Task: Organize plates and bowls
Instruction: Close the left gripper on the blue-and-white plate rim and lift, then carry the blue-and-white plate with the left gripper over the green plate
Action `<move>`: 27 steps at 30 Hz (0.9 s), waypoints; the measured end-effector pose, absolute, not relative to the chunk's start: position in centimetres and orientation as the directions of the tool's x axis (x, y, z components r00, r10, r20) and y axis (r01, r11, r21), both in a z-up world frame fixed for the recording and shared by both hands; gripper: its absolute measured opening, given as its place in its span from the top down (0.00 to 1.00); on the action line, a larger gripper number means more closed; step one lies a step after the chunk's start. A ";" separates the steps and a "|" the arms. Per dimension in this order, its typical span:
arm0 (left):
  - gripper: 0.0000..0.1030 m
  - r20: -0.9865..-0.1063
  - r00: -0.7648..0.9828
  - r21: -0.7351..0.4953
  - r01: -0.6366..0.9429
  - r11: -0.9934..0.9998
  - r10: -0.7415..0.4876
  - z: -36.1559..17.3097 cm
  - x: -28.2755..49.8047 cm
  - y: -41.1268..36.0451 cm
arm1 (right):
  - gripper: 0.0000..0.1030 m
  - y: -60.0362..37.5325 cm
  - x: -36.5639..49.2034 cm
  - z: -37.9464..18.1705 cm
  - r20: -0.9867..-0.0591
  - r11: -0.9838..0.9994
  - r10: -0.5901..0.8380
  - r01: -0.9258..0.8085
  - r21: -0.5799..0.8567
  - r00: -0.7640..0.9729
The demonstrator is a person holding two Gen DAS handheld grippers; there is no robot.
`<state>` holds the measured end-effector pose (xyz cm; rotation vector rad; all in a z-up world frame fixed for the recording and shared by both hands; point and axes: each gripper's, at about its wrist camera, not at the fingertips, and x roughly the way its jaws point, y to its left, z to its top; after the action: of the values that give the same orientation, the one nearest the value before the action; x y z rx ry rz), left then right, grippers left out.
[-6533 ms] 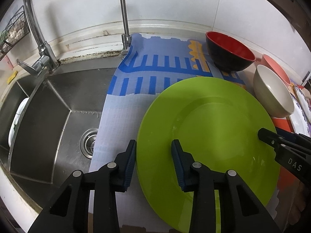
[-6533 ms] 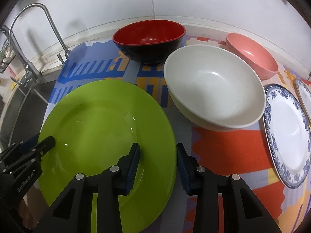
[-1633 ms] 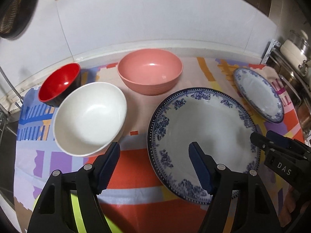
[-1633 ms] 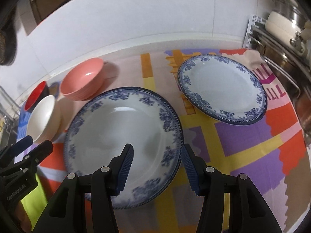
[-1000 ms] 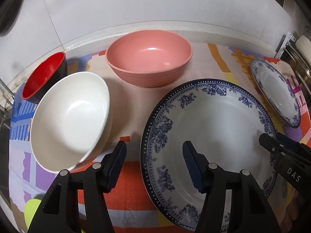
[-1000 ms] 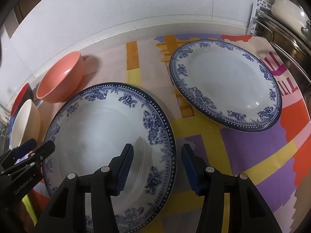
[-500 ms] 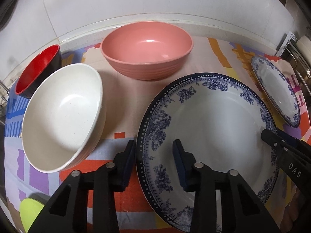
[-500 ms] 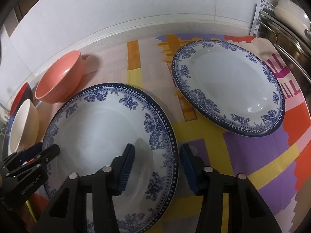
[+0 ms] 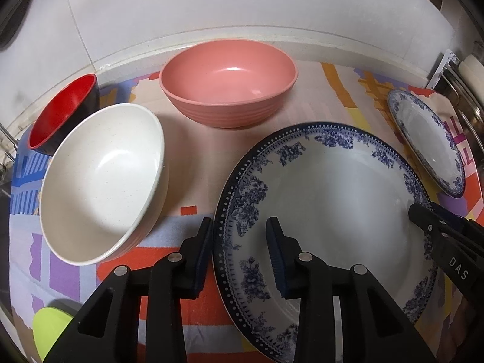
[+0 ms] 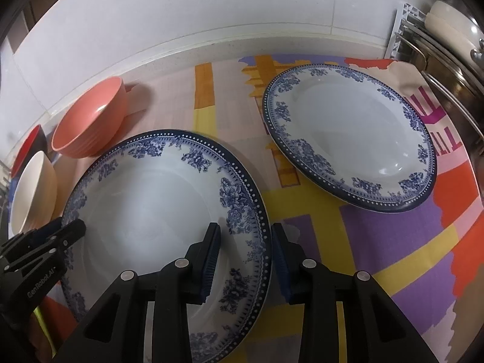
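Observation:
A large blue-and-white plate (image 9: 332,199) lies on the patterned mat; it also shows in the right wrist view (image 10: 151,199). My left gripper (image 9: 239,236) is open with its jaws astride the plate's left rim. My right gripper (image 10: 246,242) is open with its jaws astride the plate's right rim. A second blue-and-white plate (image 10: 348,148) lies to the right (image 9: 426,139). A pink bowl (image 9: 228,81), a white bowl (image 9: 99,181) and a red-and-black bowl (image 9: 60,112) stand behind and to the left.
The colourful mat (image 10: 393,257) covers the counter up to the white tiled wall (image 9: 211,6). A metal rack with a pot (image 10: 447,30) stands at the right. An edge of the green plate (image 9: 50,329) shows at the lower left.
Both grippers left the green plate by the sink and came to the large blue plate. The left jaws narrowed around its left rim; the right gripper edged closer over the right rim.

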<state>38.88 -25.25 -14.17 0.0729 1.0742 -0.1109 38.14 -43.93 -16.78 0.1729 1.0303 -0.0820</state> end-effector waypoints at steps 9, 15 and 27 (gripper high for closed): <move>0.66 -0.883 0.467 0.022 0.140 0.990 -0.046 -13.7 37.9 -25.0 | 0.66 -43.4 36.3 -16.1 -0.856 0.985 0.009 0.141 0.095 0.517; 0.66 -0.899 0.437 0.033 0.151 0.988 -0.036 -14.0 37.8 -24.9 | 0.66 -43.1 35.9 -16.5 -0.876 0.987 0.019 0.132 0.094 0.483; 0.66 -0.864 0.502 0.050 0.161 0.986 -0.038 -12.5 35.5 -24.2 | 0.66 -42.0 33.9 -15.1 -0.862 0.991 0.003 0.116 0.071 0.506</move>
<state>35.54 -24.19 -12.50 0.1301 1.0387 -0.1202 33.85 -41.98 -15.11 0.1253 1.0382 -0.0687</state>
